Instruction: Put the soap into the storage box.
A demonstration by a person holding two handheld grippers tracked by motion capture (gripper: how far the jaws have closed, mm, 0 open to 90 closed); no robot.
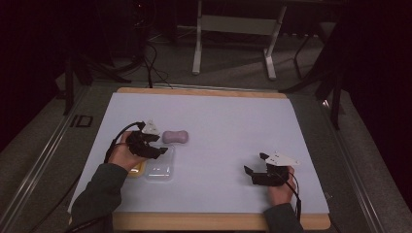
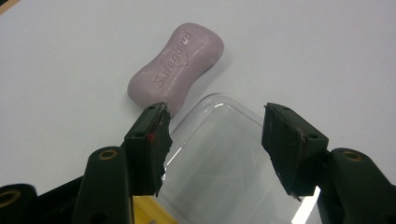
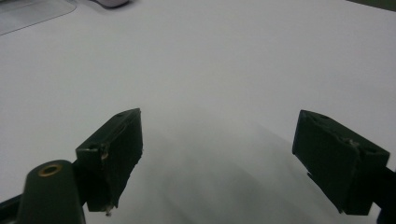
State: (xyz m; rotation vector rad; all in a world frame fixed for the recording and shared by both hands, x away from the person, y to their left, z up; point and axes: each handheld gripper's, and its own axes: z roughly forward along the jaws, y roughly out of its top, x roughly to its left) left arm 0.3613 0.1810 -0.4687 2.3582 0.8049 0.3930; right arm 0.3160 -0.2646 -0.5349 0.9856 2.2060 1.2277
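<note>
A lilac soap bar with raised lettering lies on the white table sheet. Just in front of it sits a clear plastic soap case, with a yellow piece at its left side. My left gripper hovers over the case's far end, jaws apart, pads not pressing on anything, its left fingertip close to the soap. My right gripper rests near the table's front right, open with only bare sheet between its jaws.
The sheet covers a wooden board whose edge shows at the front. Behind the table stands a grey metal frame on the dark floor, with cables nearby. A metal rail runs along the left.
</note>
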